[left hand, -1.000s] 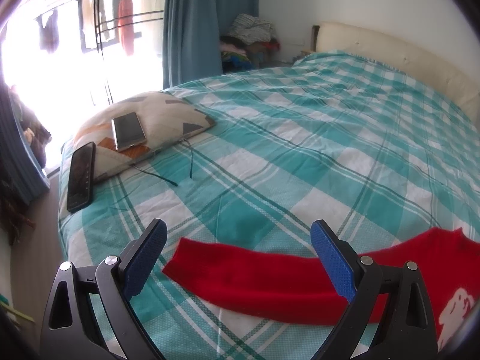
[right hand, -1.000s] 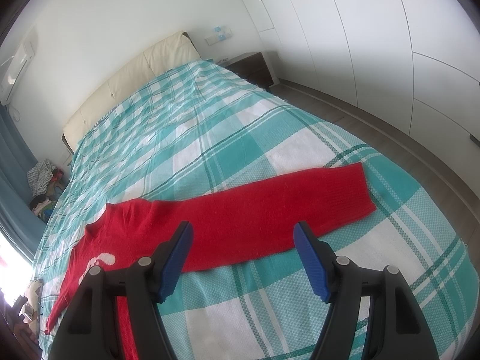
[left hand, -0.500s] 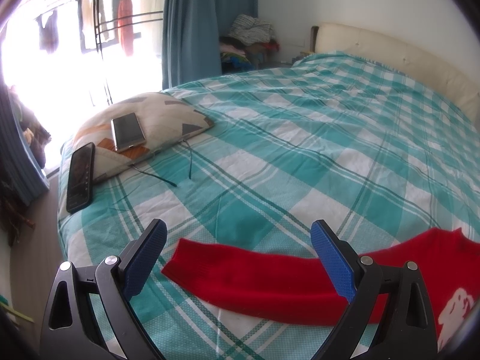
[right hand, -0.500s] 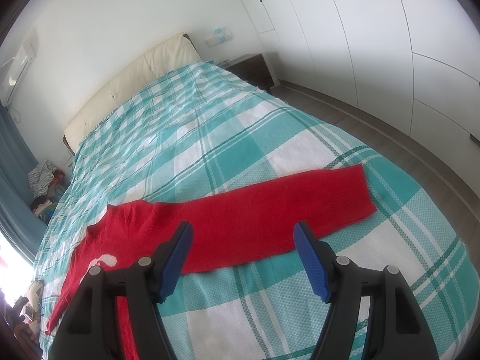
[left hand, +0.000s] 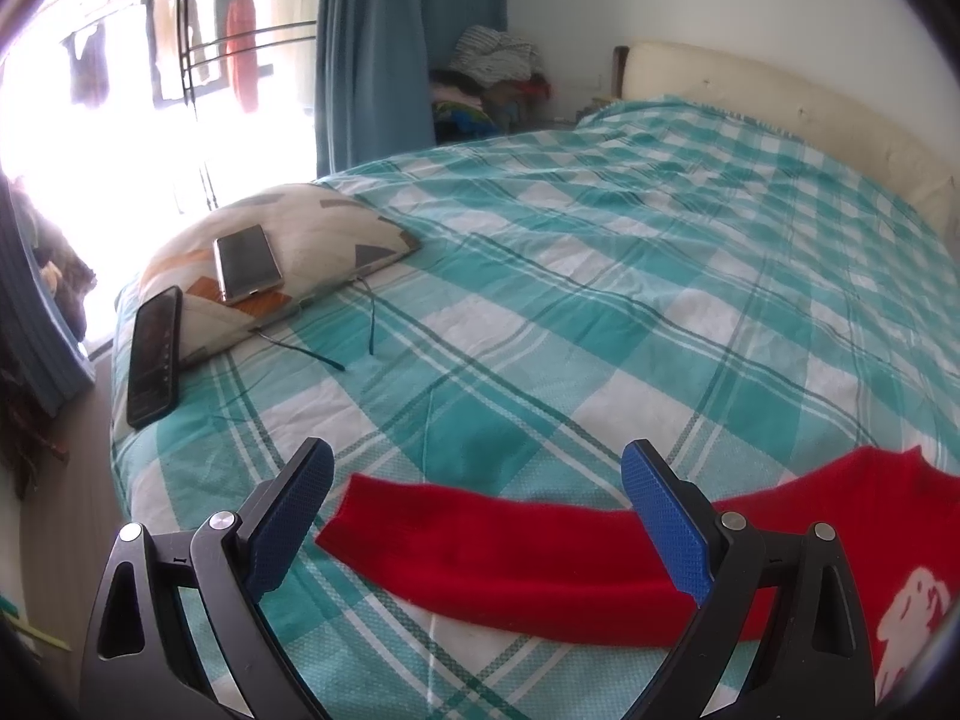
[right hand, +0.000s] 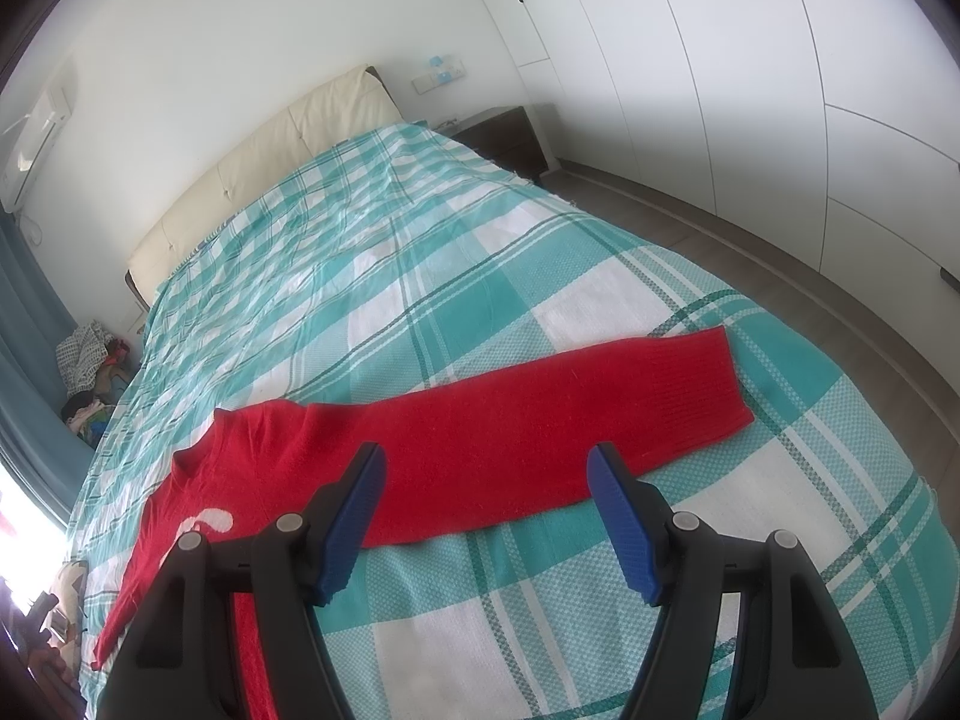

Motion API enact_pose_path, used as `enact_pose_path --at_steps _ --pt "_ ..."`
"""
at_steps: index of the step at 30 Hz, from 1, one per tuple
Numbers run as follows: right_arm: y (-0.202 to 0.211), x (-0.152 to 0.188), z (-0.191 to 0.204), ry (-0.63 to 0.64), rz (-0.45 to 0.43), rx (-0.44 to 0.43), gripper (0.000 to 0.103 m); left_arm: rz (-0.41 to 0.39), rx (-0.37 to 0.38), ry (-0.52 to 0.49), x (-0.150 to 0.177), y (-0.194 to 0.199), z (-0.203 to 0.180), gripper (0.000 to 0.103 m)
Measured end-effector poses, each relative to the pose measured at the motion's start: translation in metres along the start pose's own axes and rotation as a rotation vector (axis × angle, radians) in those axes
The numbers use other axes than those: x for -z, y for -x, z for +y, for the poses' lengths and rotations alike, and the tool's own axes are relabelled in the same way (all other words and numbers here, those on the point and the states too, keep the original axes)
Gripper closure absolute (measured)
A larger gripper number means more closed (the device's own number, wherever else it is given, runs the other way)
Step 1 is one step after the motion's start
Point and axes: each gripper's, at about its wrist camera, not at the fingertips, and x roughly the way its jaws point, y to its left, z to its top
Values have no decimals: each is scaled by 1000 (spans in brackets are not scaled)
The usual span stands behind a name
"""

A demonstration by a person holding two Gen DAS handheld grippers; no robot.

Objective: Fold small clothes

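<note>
Both tools gape wide and hold nothing: the left tool and right tool hover over the red sweater, spread flat on the checked bed, sleeves toward nine and three o'clock.

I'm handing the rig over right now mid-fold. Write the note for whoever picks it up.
Left tool: open, empty, hovering over the left sleeve.
Right tool: open, empty, hovering over the right sleeve.
Red sweater: spread flat across the foot of the checked bedspread, both sleeves stretched out sideways, white motif facing up.
Off to the left: a pillow with a phone on it, another phone beside it; keep away.
Done: sweater laid out. No fold made yet.
Left: fold the sleeves in, then the body.
</note>
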Motion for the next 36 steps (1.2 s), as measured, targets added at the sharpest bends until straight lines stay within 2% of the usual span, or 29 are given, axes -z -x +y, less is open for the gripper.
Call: enact_pose_path --at_steps 36 --pt "2 -3 0 -2 -7 0 34 2 1 -1 1 1 -2 5"
